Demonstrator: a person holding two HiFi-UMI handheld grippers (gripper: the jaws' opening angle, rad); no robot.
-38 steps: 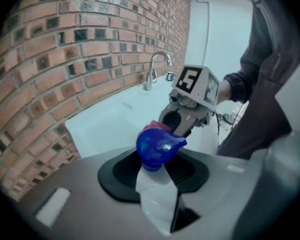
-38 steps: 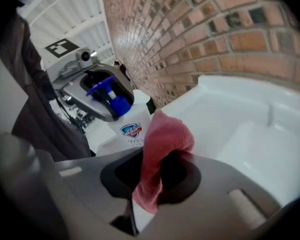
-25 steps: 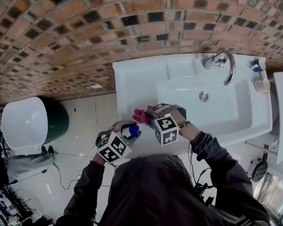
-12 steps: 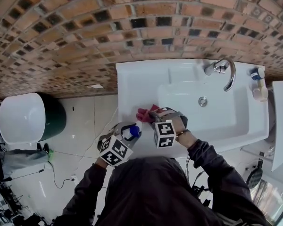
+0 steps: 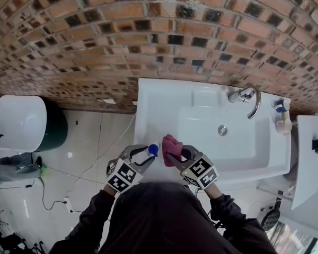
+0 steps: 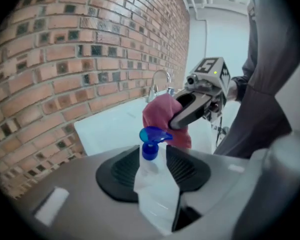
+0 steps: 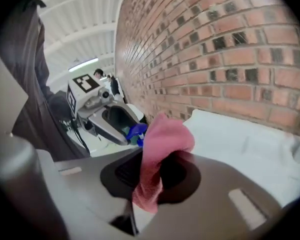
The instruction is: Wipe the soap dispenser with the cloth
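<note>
Soap dispenser [image 6: 152, 181]: a clear bottle with a blue pump top, standing between the jaws of the left gripper [image 5: 147, 155] and held in the air over the front left corner of the white sink [image 5: 148, 105].
Left jaws: set on the bottle's body and opening at this moment, with the bottle between them.
Cloth [image 7: 157, 149]: pink and bunched, pinched in the closed jaws of the right gripper [image 5: 179, 155]. A loose fold sticks out past the tips, just beside the pump top.
Step in hand: probably bringing the cloth onto the bottle to wipe it.
Doing it well: the left grip must not slacken further, or the bottle may slip. The soft fold, not the jaw tips, should press on the bottle's side and stroke along it, staying clear of the pump head.
Left hand pose: slants down toward the brick wall [image 5: 95, 46].
Right hand pose: slants down, tips turned toward the left gripper.
</note>
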